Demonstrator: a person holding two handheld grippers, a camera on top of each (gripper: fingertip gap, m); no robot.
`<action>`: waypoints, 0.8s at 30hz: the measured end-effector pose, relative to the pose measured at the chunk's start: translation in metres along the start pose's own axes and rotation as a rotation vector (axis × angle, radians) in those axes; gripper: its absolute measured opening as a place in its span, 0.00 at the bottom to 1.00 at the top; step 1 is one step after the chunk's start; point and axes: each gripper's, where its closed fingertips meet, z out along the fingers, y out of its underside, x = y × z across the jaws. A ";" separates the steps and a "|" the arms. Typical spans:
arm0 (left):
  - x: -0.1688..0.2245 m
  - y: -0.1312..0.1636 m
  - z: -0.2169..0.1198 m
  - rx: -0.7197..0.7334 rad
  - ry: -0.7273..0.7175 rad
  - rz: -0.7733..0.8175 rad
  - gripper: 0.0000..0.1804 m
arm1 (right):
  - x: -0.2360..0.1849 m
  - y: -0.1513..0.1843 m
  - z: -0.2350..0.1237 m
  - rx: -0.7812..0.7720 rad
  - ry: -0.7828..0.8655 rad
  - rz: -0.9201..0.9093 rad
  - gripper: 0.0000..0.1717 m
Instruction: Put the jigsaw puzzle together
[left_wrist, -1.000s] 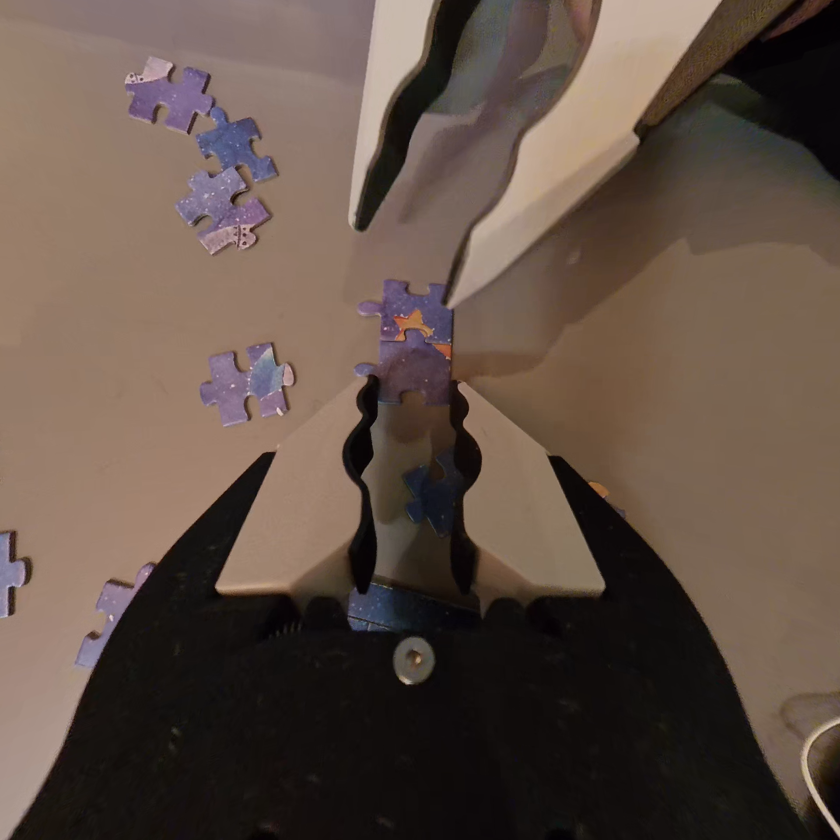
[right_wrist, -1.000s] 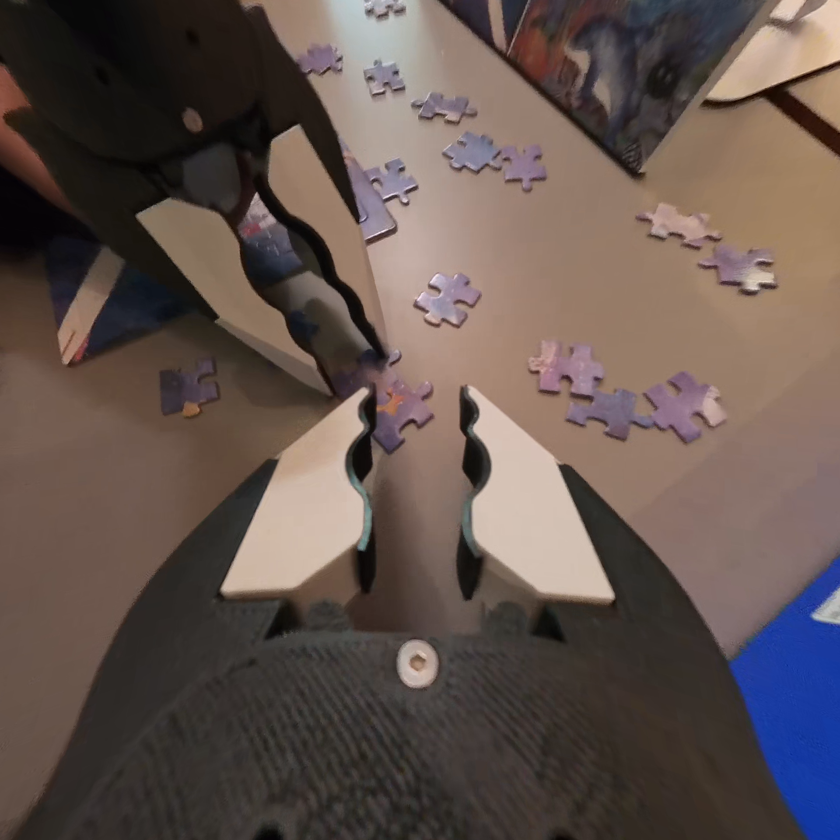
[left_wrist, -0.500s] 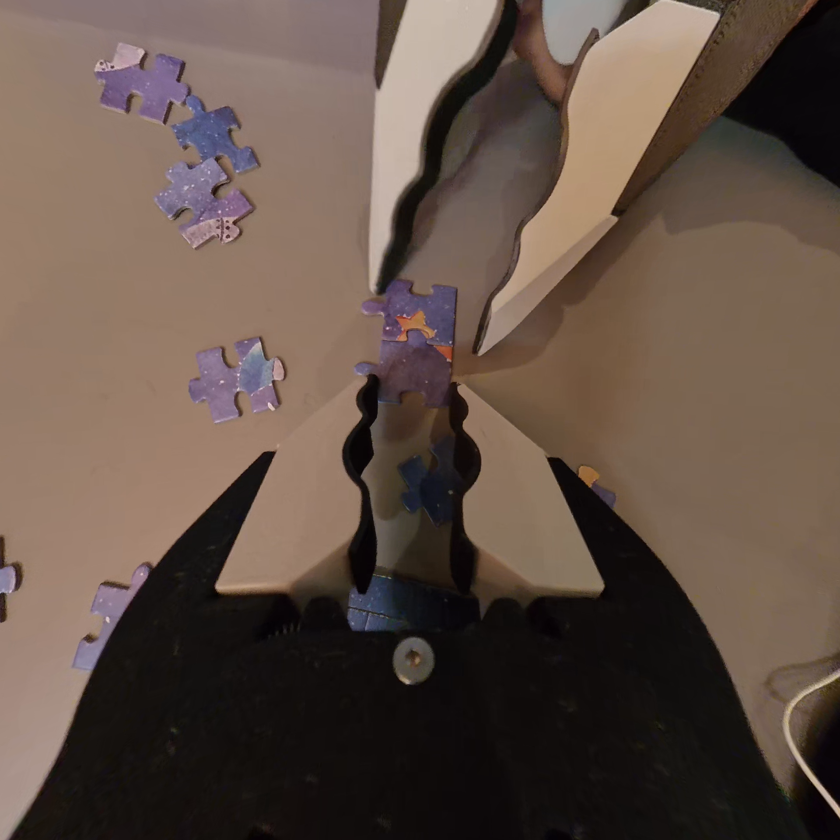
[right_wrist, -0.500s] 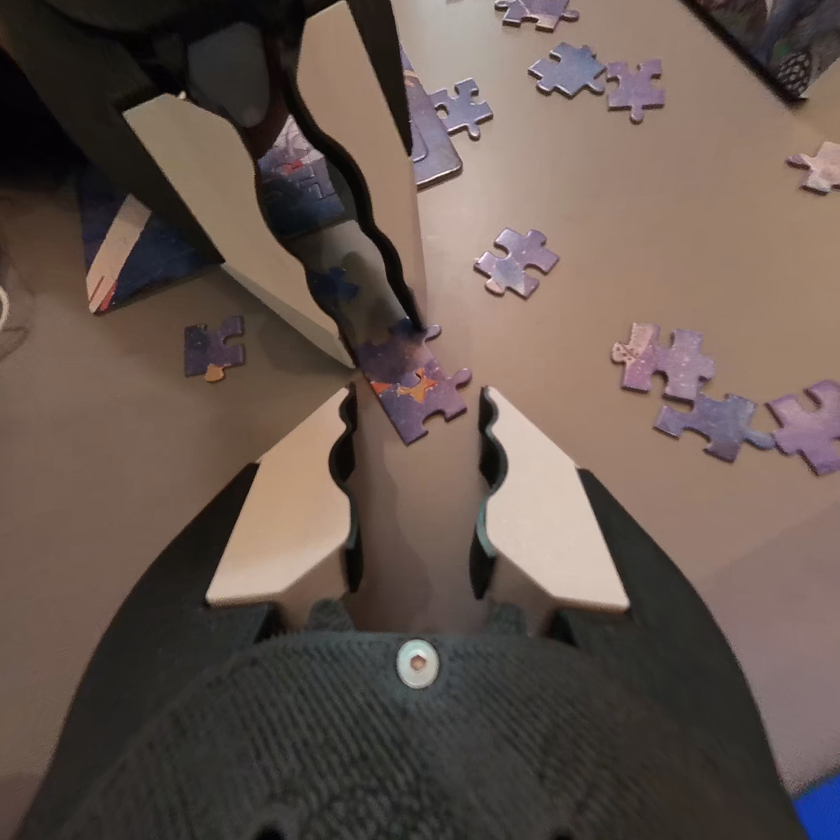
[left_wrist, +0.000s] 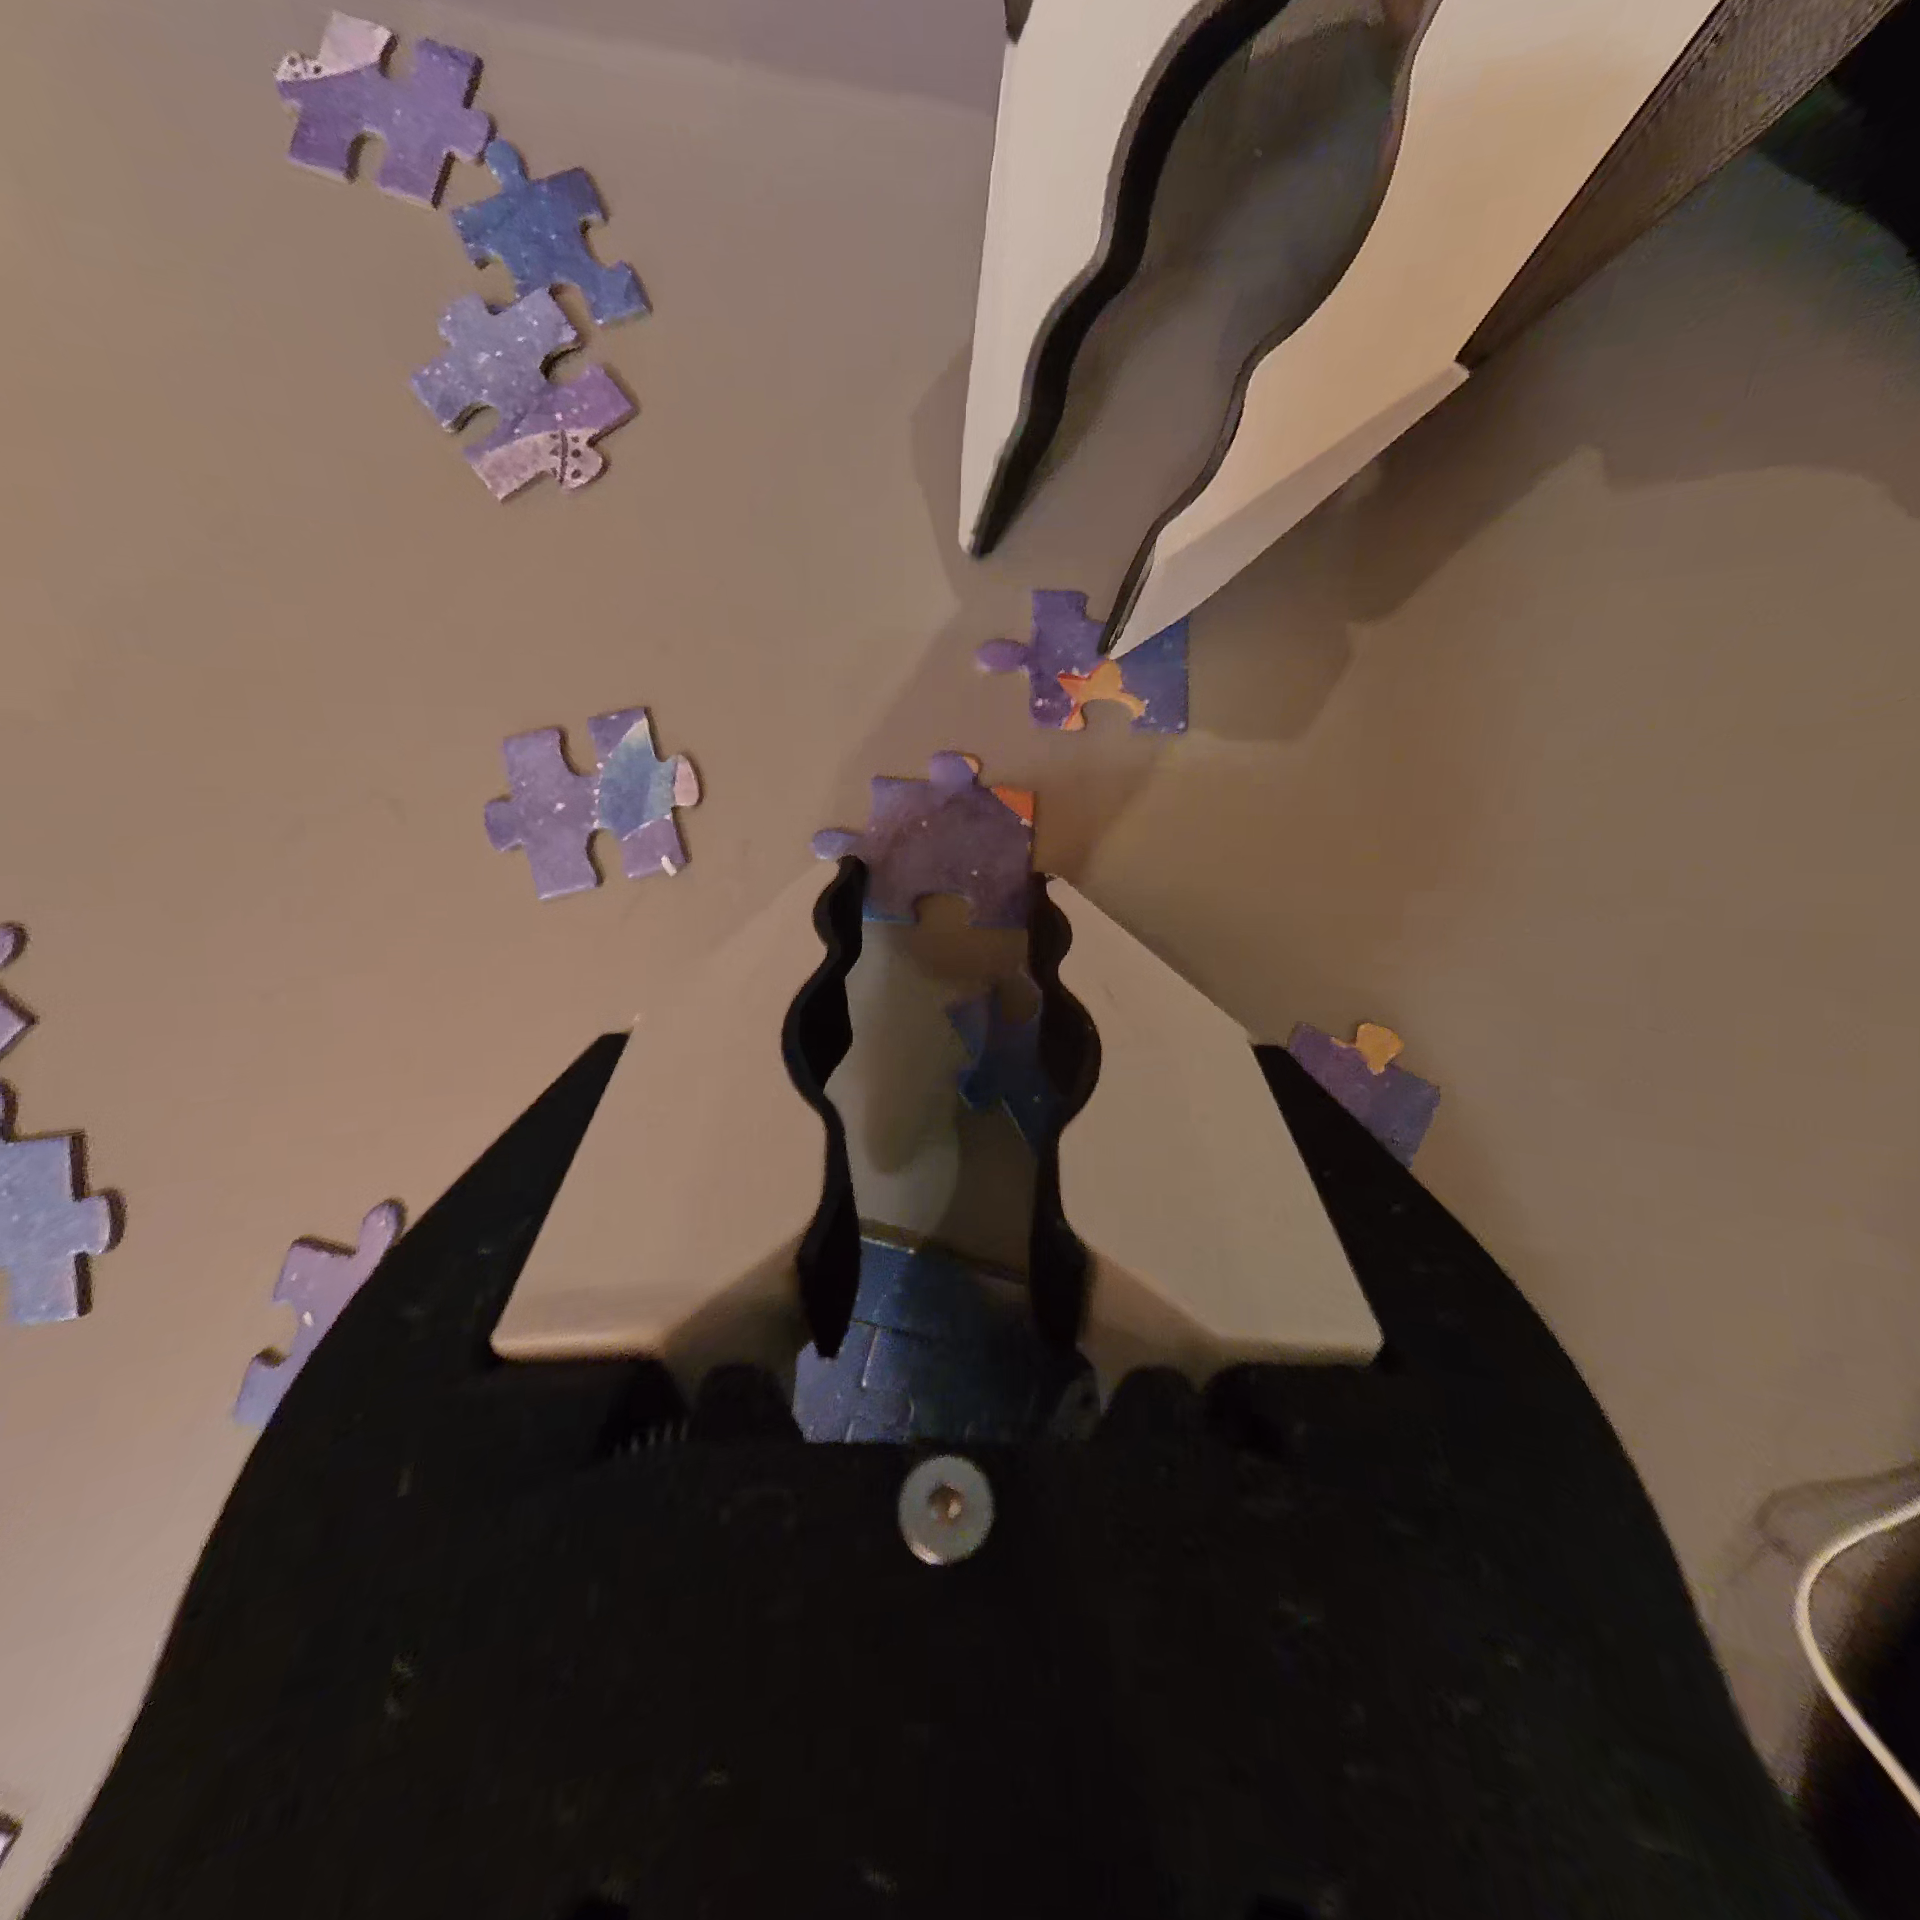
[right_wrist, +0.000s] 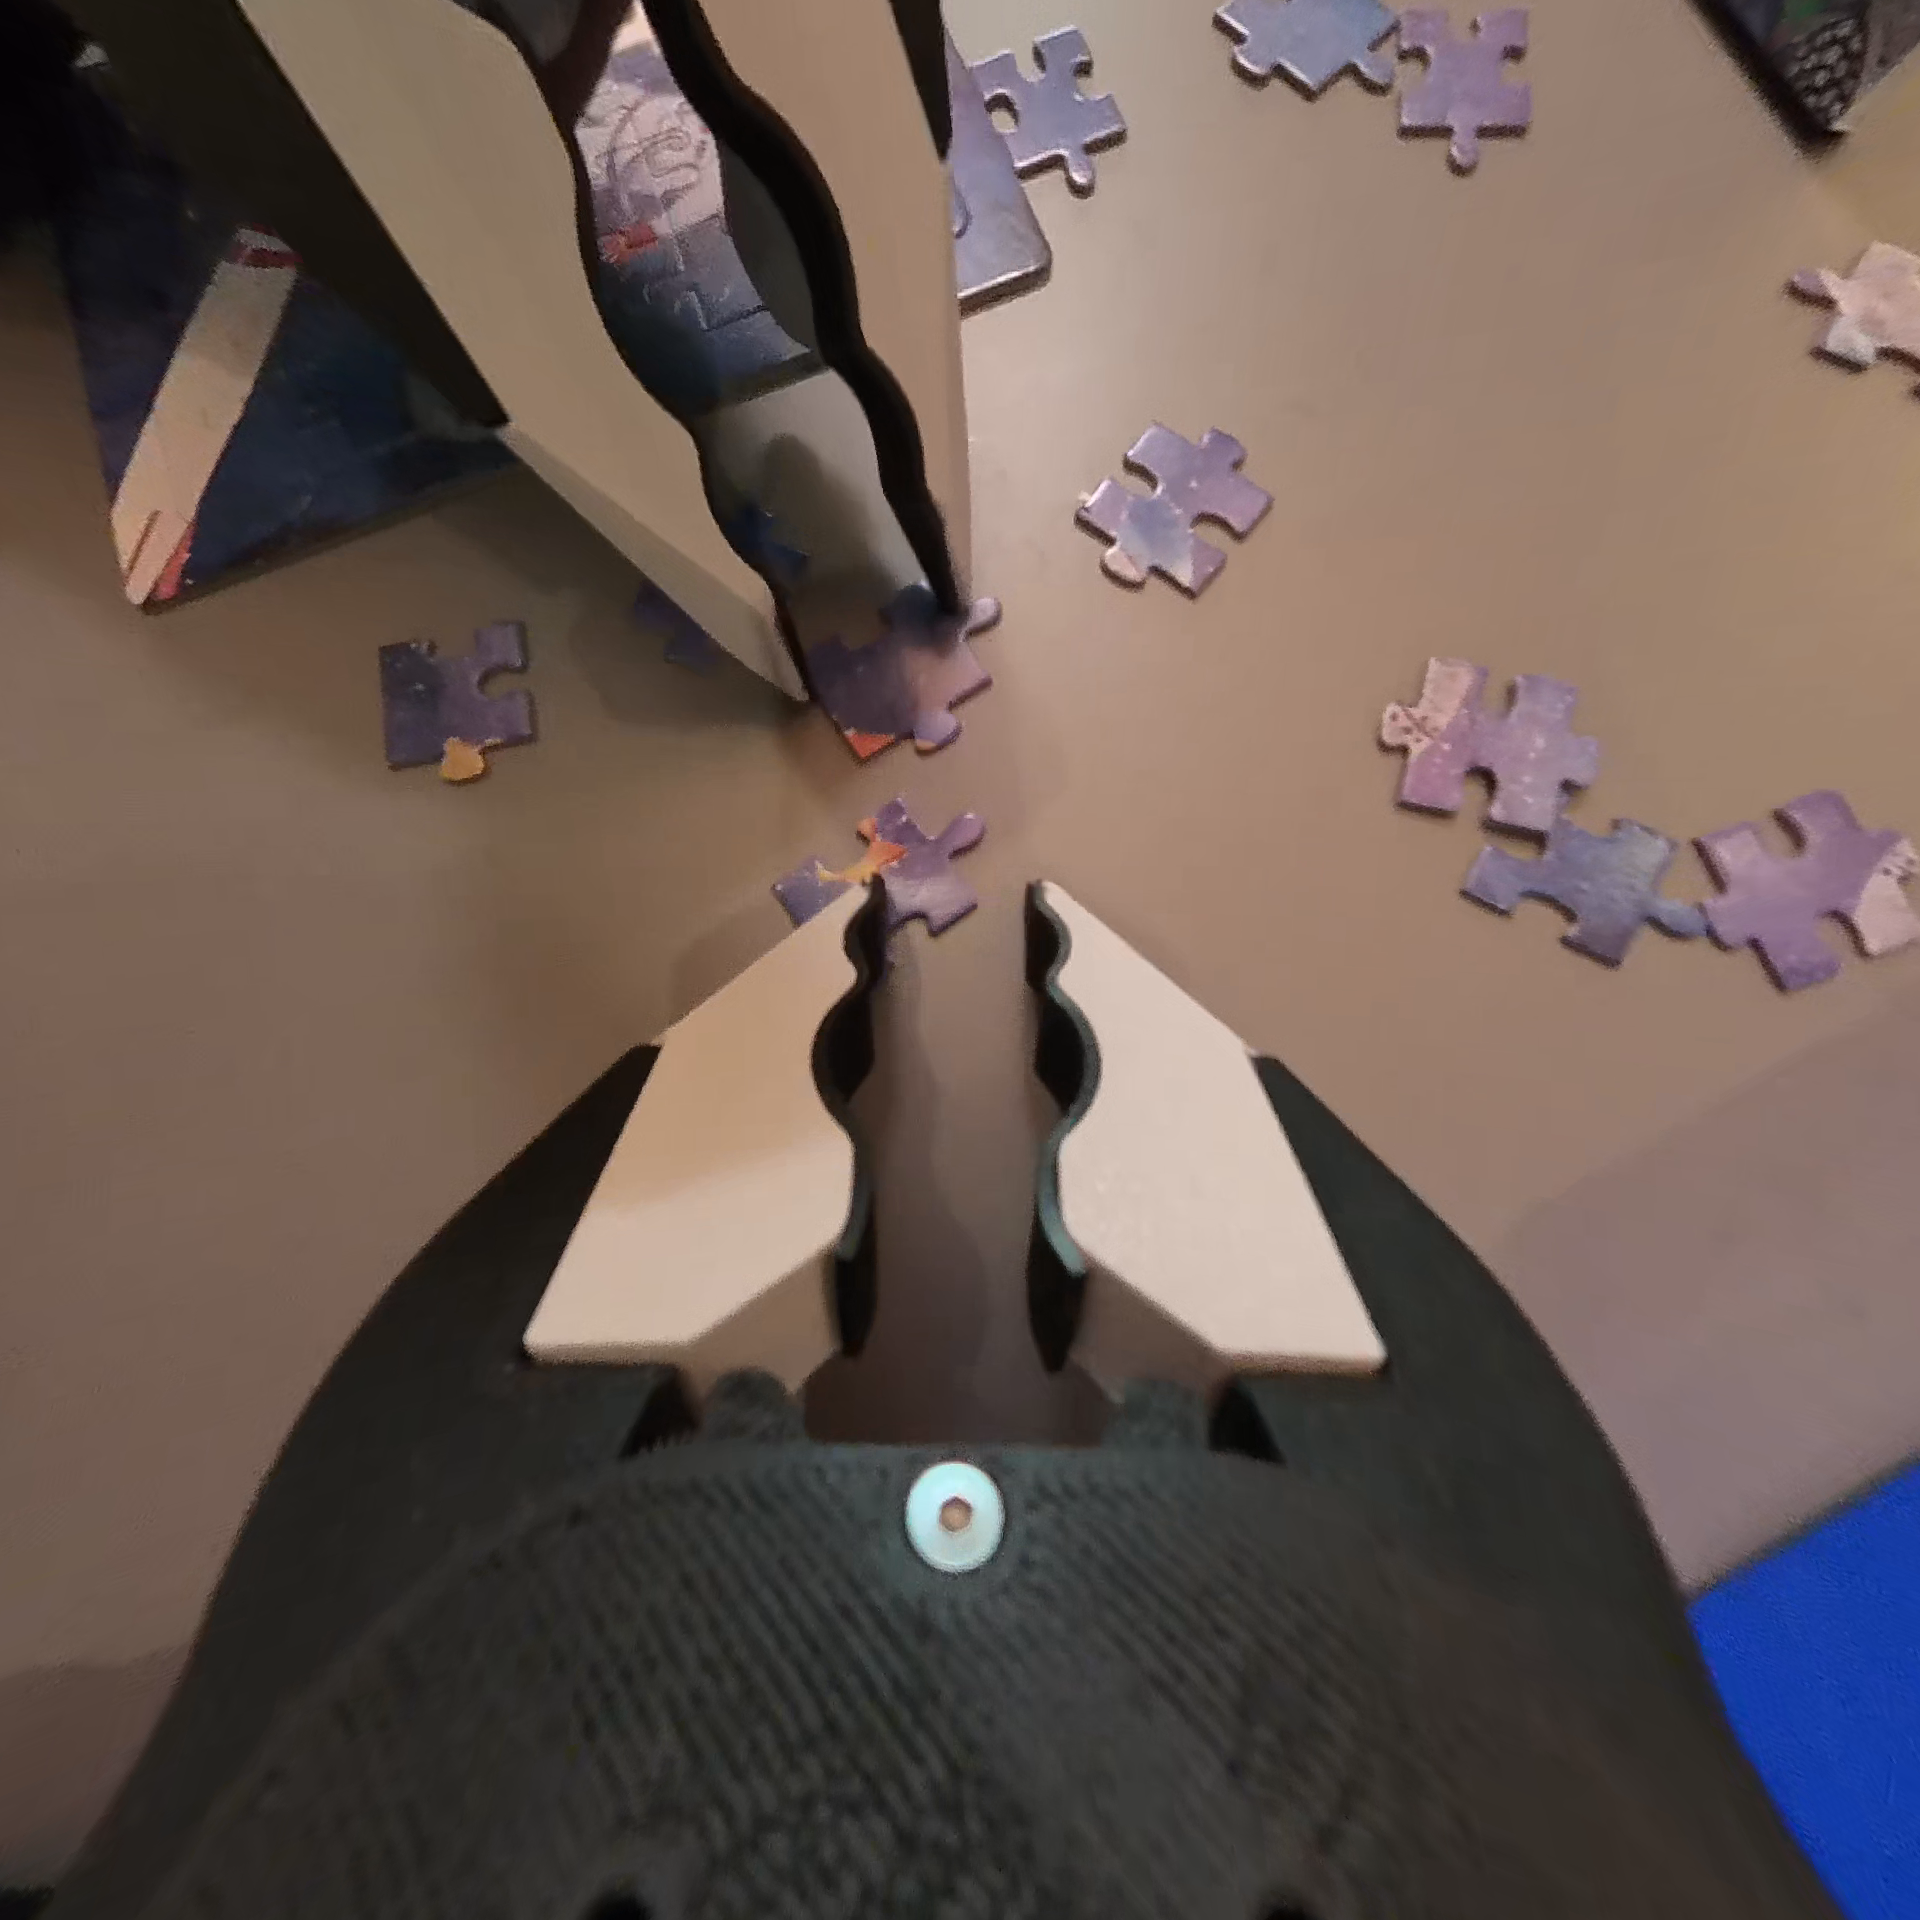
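Since half a second ago the star piece (left_wrist: 1112, 665) has parted from the purple piece (left_wrist: 951, 847). My left fingers (left_wrist: 1049, 904) clench the purple piece at their tips. Right fingers (right_wrist: 862, 914) stand apart, empty; one tip presses the star piece flat on the desk (left_wrist: 1455, 831), just ahead of the left tips

Right gripper (right_wrist: 954, 894): jaws apart, one fingertip (right_wrist: 862, 899) over a purple puzzle piece with orange mark (right_wrist: 914, 857). Left gripper (right_wrist: 873, 655) opposite, tips at a second purple piece (right_wrist: 904, 686). Loose pieces (right_wrist: 1174, 514) lay scattered on the tan table (right_wrist: 1299, 727).
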 end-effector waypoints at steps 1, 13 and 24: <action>-0.001 0.001 -0.001 -0.005 -0.005 0.000 0.17 | 0.001 0.000 0.000 -0.002 0.006 0.002 0.15; -0.050 0.017 -0.070 0.168 -0.130 -0.171 0.18 | 0.031 -0.025 -0.015 0.155 0.182 0.034 0.18; -0.104 0.066 -0.153 0.414 -0.269 -0.362 0.16 | 0.036 -0.058 0.033 0.174 0.249 0.175 0.24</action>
